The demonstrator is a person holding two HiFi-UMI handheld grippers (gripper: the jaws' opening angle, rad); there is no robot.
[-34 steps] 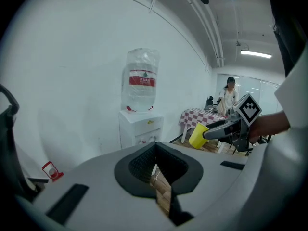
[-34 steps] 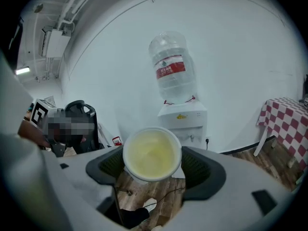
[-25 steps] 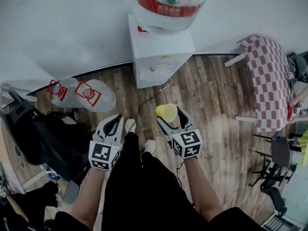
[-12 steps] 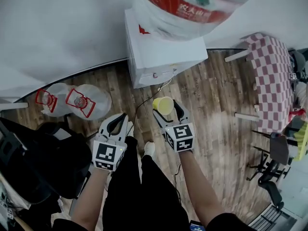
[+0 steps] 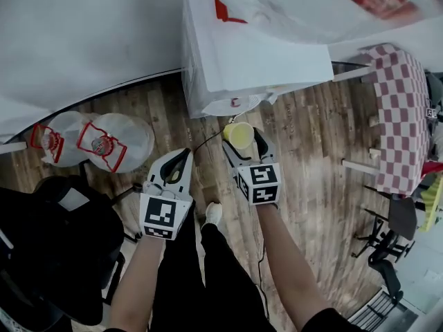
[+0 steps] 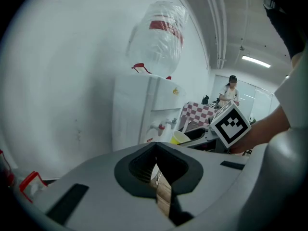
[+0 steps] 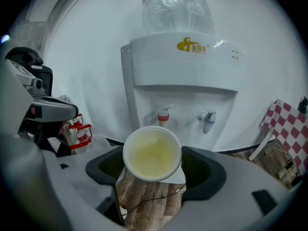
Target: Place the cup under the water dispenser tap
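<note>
Centrally, right tongs [image 5: 242,140] clamp the yellow cup [image 7: 152,153] facing the water dispenser [image 7: 185,78]; left tongs [image 5: 178,163], jaws together, hold nothing

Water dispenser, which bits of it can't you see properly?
- Bottle on top: head view, blurred and cut off by the top edge.
- Spot below the red tap: right gripper view, hidden behind the yellow cup.
- Gold logo: right gripper view, too small to read.
</note>
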